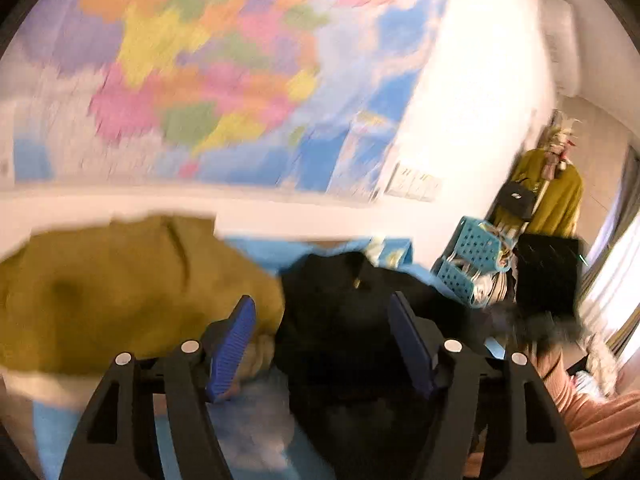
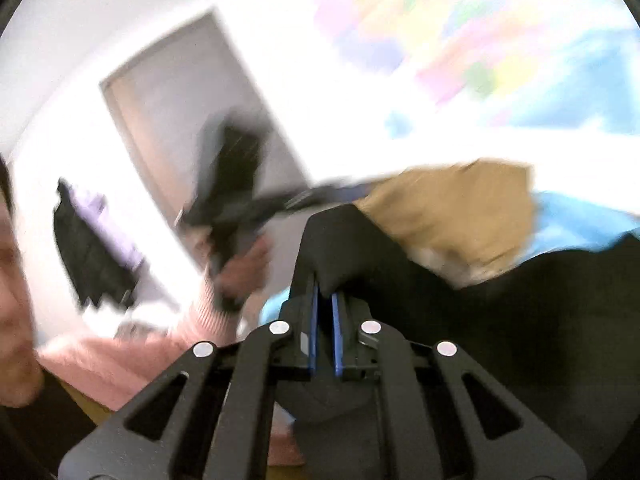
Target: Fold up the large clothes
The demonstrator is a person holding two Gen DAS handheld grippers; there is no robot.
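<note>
left gripper [image 1: 322, 344]: fingers wide, we hold nothing
right gripper [image 2: 324, 300]: clamped on black garment [image 2: 520, 320]
done: no fold visible
left: whole fold; mustard garment [image 1: 120, 292] waits

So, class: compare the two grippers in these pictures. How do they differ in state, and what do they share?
The left gripper stands open, its jaws wide apart; the right gripper is shut. The left grips nothing, the black garment only lying beyond it; the right pinches a fold of that black garment. Both have blue pads and black frames.

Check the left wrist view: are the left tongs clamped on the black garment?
No. The left tongs stand wide open, blue pads apart, with the black garment lying beyond them, ungripped.
</note>
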